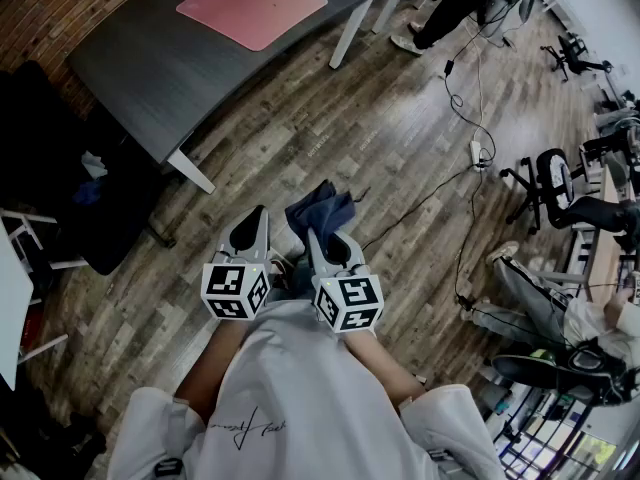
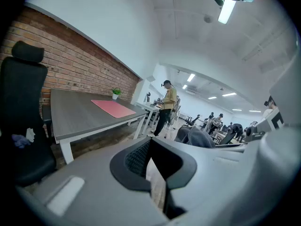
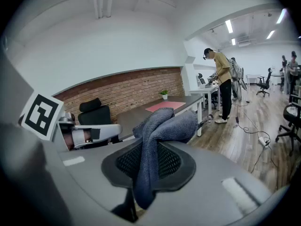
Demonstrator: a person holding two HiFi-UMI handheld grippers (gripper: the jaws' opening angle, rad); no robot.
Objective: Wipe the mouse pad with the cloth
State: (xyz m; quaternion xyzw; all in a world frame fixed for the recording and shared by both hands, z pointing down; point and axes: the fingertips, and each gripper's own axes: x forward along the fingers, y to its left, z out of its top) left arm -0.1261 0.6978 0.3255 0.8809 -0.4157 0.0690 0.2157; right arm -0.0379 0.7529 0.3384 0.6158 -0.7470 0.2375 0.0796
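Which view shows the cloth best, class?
The right gripper view: the cloth fills its centre, pinched between the jaws. The head view shows it small, from above. The left gripper view shows at most a grey lump.

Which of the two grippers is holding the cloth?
The right gripper: the blue cloth is clamped between its jaws. The left gripper holds nothing.

There is one worktop [image 1: 150, 63]. On it are one pink mouse pad [image 1: 252, 5] and one little plant [image 2: 115, 93]. Near it are one blue cloth [image 1: 322, 211], one left tool [image 1: 260, 213] and one right tool [image 1: 313, 232].
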